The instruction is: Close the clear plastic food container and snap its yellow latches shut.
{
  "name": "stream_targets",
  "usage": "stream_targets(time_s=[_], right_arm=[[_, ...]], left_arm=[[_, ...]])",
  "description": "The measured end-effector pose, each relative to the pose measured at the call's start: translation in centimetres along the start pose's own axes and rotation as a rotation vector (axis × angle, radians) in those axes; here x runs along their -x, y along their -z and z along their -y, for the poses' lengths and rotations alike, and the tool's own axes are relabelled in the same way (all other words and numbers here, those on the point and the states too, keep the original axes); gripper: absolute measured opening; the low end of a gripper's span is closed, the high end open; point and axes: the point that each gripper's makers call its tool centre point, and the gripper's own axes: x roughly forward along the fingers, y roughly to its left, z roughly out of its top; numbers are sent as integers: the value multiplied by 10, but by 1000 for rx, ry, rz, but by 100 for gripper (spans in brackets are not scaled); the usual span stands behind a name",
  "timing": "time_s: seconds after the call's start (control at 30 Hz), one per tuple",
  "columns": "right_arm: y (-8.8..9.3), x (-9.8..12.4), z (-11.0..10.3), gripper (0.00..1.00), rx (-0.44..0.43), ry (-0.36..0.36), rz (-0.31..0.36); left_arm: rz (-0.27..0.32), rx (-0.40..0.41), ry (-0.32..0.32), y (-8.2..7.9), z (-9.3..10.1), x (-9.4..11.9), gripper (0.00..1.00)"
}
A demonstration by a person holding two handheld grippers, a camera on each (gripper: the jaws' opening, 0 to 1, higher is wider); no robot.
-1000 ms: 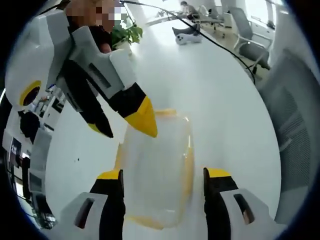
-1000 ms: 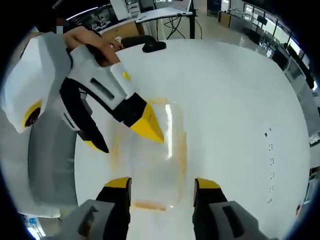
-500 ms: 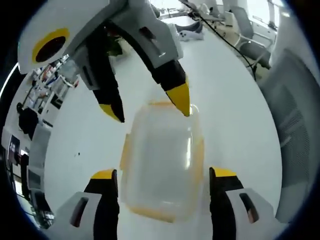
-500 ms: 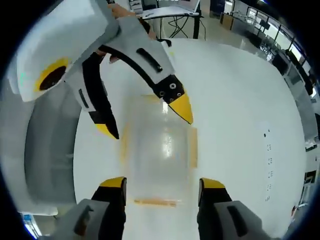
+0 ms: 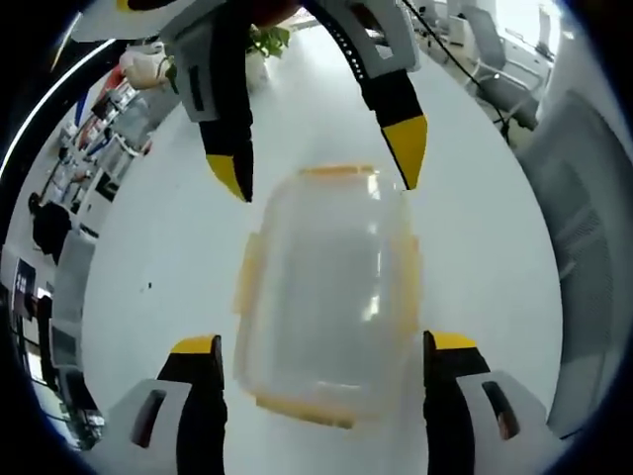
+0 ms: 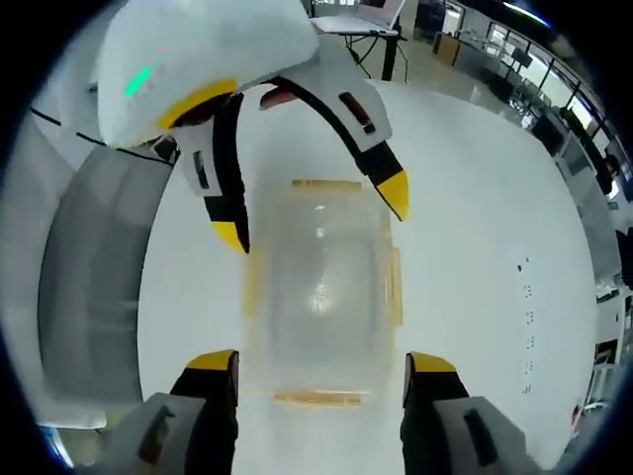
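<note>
The clear plastic container [image 5: 326, 297] lies on the white table [image 5: 495, 228] with its lid on top. Yellow latches [image 5: 247, 272] stick out along its edges. My left gripper [image 5: 324, 346] is open, one jaw on each side of the container's near end. Across from it, my right gripper [image 5: 318, 168] comes in from above, open, its yellow tips at the far end. In the right gripper view the same container [image 6: 321, 287] sits between my open right gripper [image 6: 321, 361] and the open left gripper [image 6: 315, 213] facing it. Nothing is clamped.
Grey office chairs [image 5: 593, 247] stand along the table's edge, and another chair [image 6: 89, 257] is beside the table in the right gripper view. A potted plant [image 5: 267, 40] and further desks [image 6: 346, 20] are at the back.
Each gripper has swung from the upper left to stand directly opposite the other across the container. Both cameras have moved closer above it. Both grippers stayed open.
</note>
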Motion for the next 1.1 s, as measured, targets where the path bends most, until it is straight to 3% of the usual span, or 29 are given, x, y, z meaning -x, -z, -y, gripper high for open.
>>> stream_targets(time_s=[0.17,0.53,0.73,1.1], right_arm=[[2,-5,-1,75,14,29,3],[9,-18,2,79,19,106,12],[15,-25,5,79,-7,120,10],[18,-34,3,76,-18,117,6]], left_arm=[[-18,-5,0,5,-2,-5,84],[-53,-14,7,11,-2,-18,91],[-81,-36,39,16,5,-23,87],[-83,-44,28,18,1,-23,83]])
